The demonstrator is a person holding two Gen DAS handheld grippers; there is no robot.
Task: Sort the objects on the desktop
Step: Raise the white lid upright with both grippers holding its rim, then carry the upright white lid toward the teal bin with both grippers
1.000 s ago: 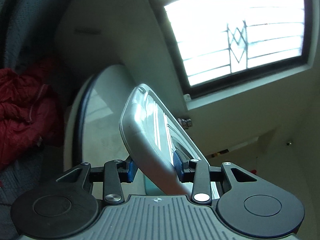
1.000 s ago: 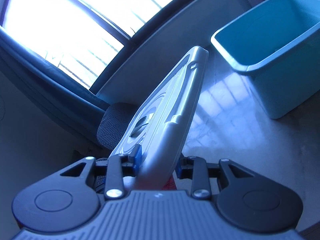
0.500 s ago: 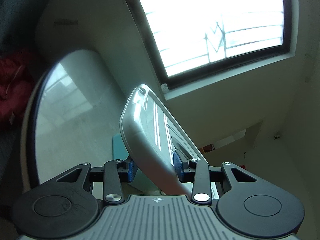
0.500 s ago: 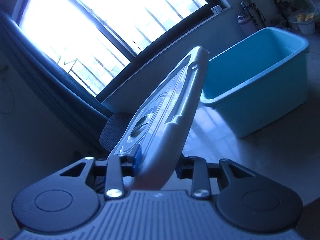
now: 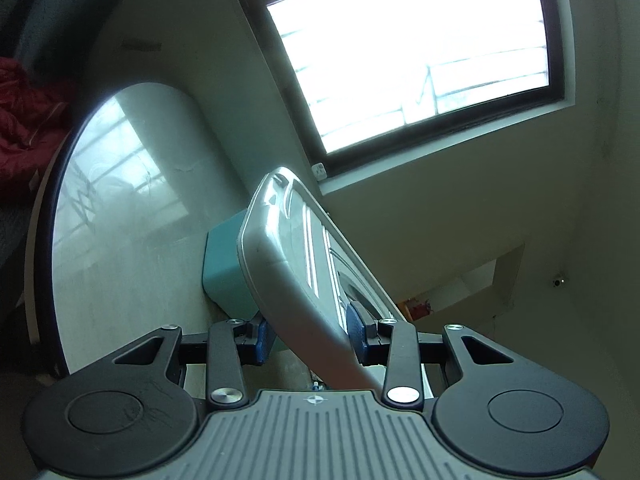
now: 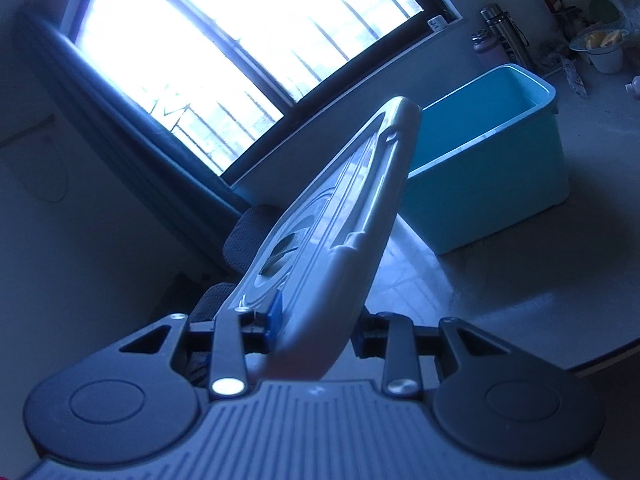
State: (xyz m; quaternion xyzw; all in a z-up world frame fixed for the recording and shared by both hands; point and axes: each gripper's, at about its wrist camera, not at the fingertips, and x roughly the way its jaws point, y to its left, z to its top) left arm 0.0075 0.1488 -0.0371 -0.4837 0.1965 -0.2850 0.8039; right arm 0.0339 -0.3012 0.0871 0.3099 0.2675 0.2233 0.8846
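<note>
The teal bin (image 6: 488, 152) is drawing farther off than a second ago; both claws, left claw (image 5: 310, 334) and right claw (image 6: 316, 330), are clamping the grey tray (image 6: 340, 216) above the pale counter (image 6: 540, 272); a bright barred window (image 5: 404, 52) is glaring behind.

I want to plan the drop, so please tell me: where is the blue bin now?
In the right wrist view the blue bin stands on the table, upper right, just behind the grey stand. In the left wrist view it peeks out behind the stand.

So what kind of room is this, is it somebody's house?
Probably a lived-in room at home. There is a big barred window, a round table with flasks and a bowl of food at its back, and a red jacket lying nearby.
</note>
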